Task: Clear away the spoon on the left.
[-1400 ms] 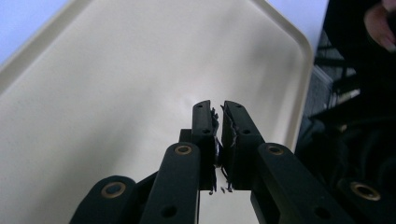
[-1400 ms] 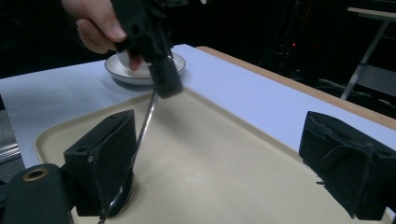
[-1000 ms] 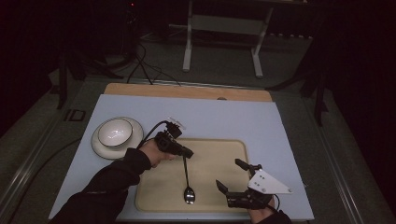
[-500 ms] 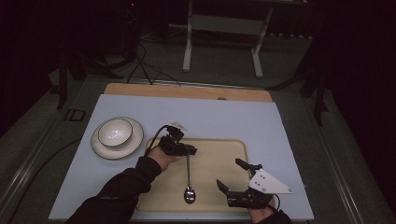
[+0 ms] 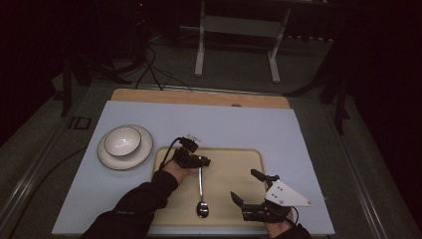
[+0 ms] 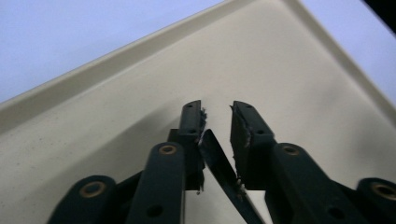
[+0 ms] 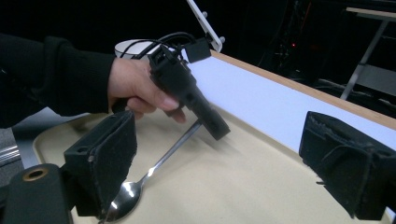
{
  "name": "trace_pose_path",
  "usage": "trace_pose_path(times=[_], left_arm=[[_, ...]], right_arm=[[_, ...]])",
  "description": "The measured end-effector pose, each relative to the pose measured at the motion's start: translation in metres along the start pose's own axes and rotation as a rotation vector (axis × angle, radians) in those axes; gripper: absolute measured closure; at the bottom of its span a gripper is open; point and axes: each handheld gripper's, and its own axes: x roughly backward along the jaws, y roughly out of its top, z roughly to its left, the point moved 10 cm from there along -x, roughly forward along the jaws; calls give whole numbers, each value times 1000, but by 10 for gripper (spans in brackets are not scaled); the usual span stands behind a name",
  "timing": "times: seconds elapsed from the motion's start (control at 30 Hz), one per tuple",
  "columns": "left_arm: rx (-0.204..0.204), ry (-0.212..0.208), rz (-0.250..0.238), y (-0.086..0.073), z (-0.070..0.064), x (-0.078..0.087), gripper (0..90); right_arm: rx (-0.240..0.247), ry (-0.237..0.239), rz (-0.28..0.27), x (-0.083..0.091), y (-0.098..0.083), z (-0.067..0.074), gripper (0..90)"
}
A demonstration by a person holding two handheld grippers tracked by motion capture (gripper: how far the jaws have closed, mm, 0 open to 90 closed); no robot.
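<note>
1. my left gripper: jaws parted a little, the spoon handle tip lying between them; in the left gripper view the handle leans against one pad and stands clear of the other, so it is bracketed, not clamped.
2. my right gripper: jaws spread wide, nothing between them; held over the near right part of the tray.
3. spoon: metal, flat on the tray, bowl toward me, handle pointing away to the left gripper; in the right gripper view its bowl sits just beside my near pad.
4. tray: beige, rimmed, on the pale blue table top.
5. bowl: white, on a plate, left of the tray, apart from it.
6. left hand: dark sleeve, wrapped round the gripper grip.
</note>
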Motion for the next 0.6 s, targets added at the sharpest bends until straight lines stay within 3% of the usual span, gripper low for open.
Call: trace_pose_path(times=[0.37,0.6], left_arm=[[-17,45,-16,0,6,-7,687],[-23,45,-14,0,7,-10,623]], right_arm=[[-1,9,4,-1,-1,1,115],[-2,10,5,-1,-1,1,115]])
